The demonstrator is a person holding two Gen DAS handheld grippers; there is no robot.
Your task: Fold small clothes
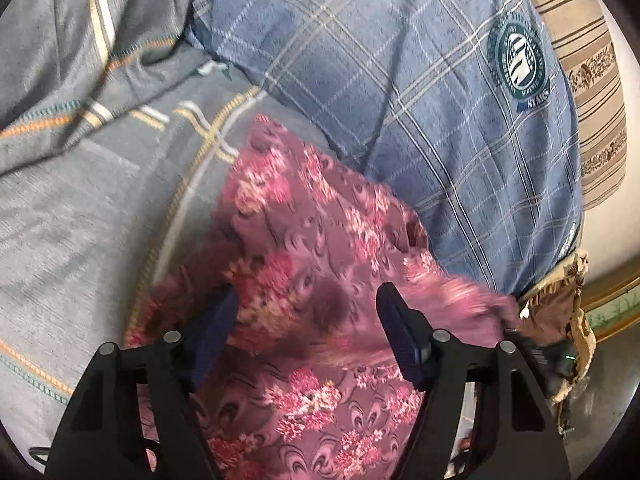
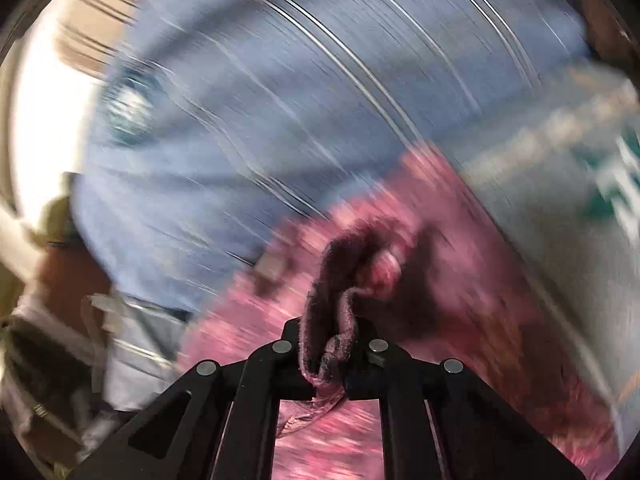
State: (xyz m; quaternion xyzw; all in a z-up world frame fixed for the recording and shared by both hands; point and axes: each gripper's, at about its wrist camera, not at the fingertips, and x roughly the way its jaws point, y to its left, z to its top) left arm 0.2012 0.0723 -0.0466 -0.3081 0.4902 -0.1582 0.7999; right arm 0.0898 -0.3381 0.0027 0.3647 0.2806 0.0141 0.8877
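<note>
Pink floral garment (image 1: 304,264) lies on grey and blue plaid cloths; soft, light, limp, best taken at hem or corner. Left gripper (image 1: 308,320) spread wide, empty. Right gripper (image 2: 330,354) clamped on bunched edge of it

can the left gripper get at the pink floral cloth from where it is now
Probably yes: the left gripper is open with the pink floral cloth lying right between and beyond its fingers, nothing covering it there. The right gripper already pinches one edge.

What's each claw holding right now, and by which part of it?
The right claw is shut on a bunched edge of the pink floral cloth. The left claw is open above that cloth, holding nothing.
</note>
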